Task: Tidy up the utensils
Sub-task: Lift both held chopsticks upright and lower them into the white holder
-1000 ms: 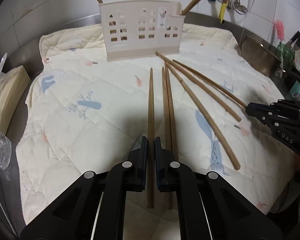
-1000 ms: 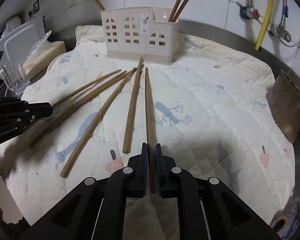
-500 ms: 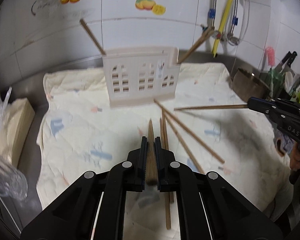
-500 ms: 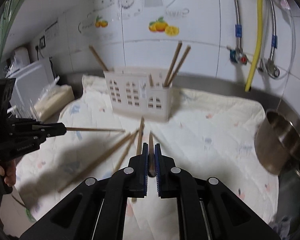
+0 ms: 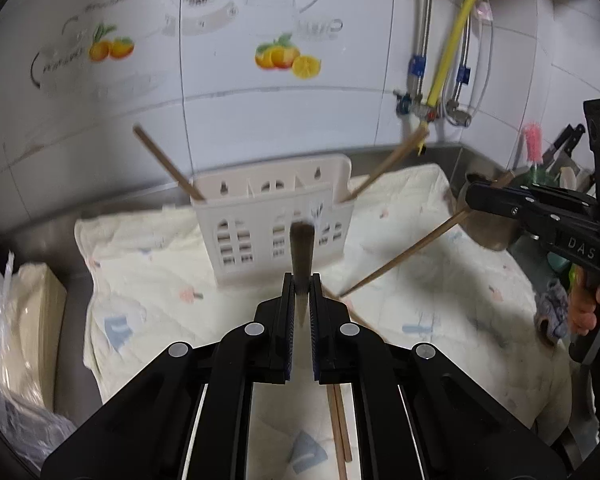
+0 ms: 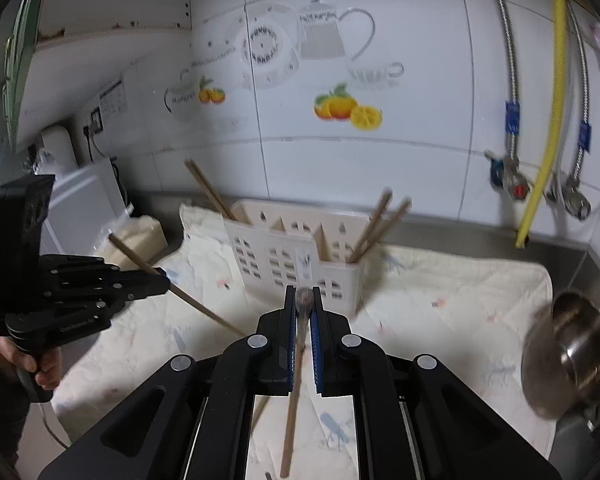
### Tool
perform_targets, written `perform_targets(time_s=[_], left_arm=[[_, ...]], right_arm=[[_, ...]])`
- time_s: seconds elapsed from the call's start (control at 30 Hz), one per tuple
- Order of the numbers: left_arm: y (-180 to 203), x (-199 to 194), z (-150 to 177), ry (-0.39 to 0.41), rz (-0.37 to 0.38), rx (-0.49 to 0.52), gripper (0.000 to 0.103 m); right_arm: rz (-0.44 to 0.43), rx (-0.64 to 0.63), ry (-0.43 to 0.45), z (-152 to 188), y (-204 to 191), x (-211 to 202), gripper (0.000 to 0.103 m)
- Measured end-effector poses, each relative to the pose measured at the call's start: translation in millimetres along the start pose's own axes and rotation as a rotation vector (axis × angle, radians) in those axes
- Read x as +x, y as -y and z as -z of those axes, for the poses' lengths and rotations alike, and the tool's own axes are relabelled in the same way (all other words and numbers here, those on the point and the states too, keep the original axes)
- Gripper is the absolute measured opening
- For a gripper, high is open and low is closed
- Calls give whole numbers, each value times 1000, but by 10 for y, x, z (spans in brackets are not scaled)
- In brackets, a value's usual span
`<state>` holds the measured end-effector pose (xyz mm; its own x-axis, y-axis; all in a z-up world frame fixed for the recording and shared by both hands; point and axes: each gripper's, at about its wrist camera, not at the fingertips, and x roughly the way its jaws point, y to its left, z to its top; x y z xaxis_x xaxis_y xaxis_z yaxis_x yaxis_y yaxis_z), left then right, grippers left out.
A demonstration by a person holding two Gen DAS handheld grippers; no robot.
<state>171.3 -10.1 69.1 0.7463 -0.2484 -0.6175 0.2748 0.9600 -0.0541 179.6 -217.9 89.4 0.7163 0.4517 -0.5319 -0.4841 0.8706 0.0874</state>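
Observation:
A beige utensil holder (image 5: 272, 232) stands on the quilted cloth (image 5: 440, 280), with one chopstick (image 5: 164, 164) leaning out of its left end and others (image 6: 380, 224) out of its right end. My left gripper (image 5: 301, 280) is shut on a wooden chopstick (image 5: 302, 248), held in the air in front of the holder. My right gripper (image 6: 303, 294) is shut on another chopstick (image 6: 292, 412), also lifted. Each gripper shows in the other's view, the left gripper (image 6: 164, 280) and the right gripper (image 5: 472, 196), with its stick slanting down. Two chopsticks (image 5: 338, 420) lie on the cloth below.
A steel pot (image 6: 572, 352) sits at the right edge of the cloth. A wrapped pale packet (image 5: 28, 320) lies to the left. Hoses and a yellow pipe (image 6: 556, 100) hang on the tiled wall behind. A hand (image 5: 588, 308) holds the right gripper's handle.
Both grippers have risen from the cloth, each lifting one chopstick with it. The views have tilted up toward the wall and the holder looks farther below.

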Motion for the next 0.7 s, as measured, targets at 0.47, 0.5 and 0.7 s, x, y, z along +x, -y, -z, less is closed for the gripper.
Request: perform_targets(time_s=[0.47,0.5,0.7], left_arm=[[-128,-506,-1059,173,-43,44,6],[-148,-521,-1119,186,-51,45,6],[-316,-410,-1397,234,-116,16,6]], right_arm=[[-11,-50,81,-924,61,-348,6],[-6,-50,88,-960,72,-364,6],[34,-44,97,-1158,154,-261,6]])
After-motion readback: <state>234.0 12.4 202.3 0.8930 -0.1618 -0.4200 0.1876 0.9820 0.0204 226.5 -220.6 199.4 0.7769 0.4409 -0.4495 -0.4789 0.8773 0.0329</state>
